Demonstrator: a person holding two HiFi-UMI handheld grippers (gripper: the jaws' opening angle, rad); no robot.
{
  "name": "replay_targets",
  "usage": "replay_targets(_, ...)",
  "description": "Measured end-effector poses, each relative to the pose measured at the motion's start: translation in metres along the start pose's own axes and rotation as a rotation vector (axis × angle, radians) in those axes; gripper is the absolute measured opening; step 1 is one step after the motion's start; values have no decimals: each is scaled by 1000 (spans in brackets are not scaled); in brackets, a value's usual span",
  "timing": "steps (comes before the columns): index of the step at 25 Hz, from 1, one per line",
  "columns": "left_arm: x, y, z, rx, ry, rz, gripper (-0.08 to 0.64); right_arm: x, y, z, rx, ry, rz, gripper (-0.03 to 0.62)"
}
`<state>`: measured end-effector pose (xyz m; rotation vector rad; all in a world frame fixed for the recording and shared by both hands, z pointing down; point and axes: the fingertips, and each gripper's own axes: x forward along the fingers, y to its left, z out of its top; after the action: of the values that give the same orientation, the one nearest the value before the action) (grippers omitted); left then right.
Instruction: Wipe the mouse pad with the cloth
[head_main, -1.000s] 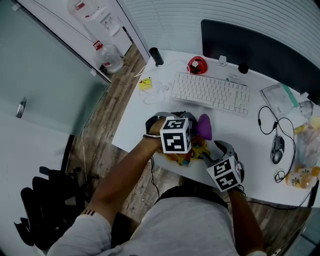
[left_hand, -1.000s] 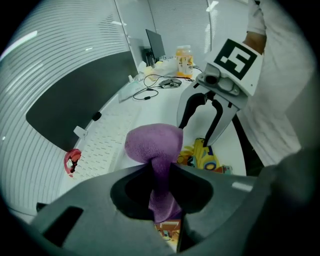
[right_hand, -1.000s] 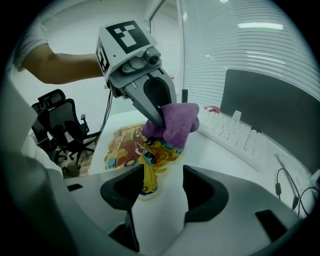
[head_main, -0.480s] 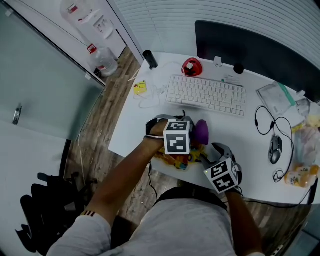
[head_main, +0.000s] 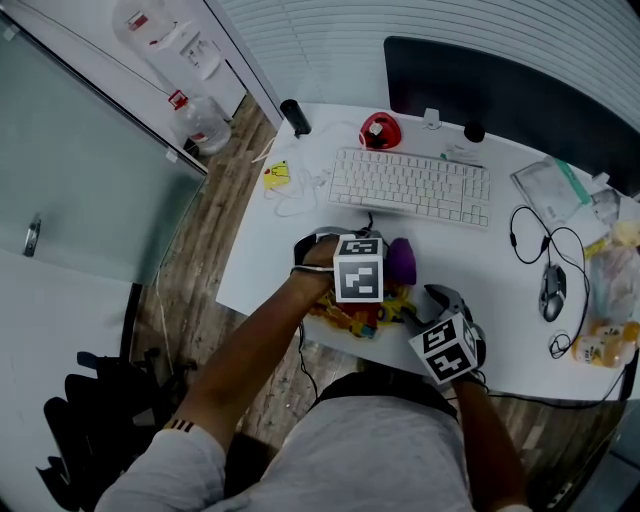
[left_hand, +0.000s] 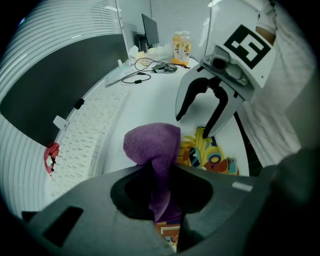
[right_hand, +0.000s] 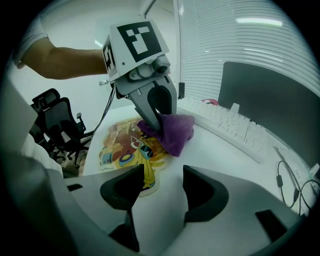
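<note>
While the purple cloth (left_hand: 152, 145) is pinched between the closed jaws of the left tool (left_hand: 165, 207), its bunched free end bulges out past the jaw tips and rests at the edge of the mouse pad (right_hand: 125, 150) that faces the keyboard (head_main: 410, 187). The pad is a flat, irregularly cut sheet printed with a yellow cartoon design, and it lies on the white desk (head_main: 500, 330) right at the near edge, in front of the person. The left tool leans down over the pad with its marker cube on top, and a bare forearm reaches in behind it. The right tool (right_hand: 162, 185) is just beside the pad on the person's right, low over the desk; its jaws stand apart with only bare desk surface between them, and one jaw overlaps the pad's near corner in its own view. Beyond the pad the white keyboard lies across the desk, with a dark monitor (head_main: 510, 90) behind it and a small red object (head_main: 380, 130) at its far left corner. A black corded mouse (head_main: 553, 296) sits well apart to the right. An office chair (right_hand: 55, 125) stands on the floor beside the desk.
</note>
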<state>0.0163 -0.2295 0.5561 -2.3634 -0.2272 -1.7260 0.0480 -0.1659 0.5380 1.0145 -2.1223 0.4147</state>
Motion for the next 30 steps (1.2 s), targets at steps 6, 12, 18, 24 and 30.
replay_targets(6,-12,0,-4,1,5,0,83,-1,-1,-1,21,-4,-7,209)
replay_targets(12,-23,-2,-27,-25,21,4,84,-1,-1,-2,35,-3,-17,210)
replay_targets(18,-33,-3,-63,-71,42,26,84,-2,0,-3,53,7,-22,210)
replay_targets(24,-41,-4,-98,-122,55,56,84,-1,-1,-4,56,9,-26,210)
replay_targets(30,-45,-2,-134,-158,73,98,84,-2,0,-4,46,16,-32,210)
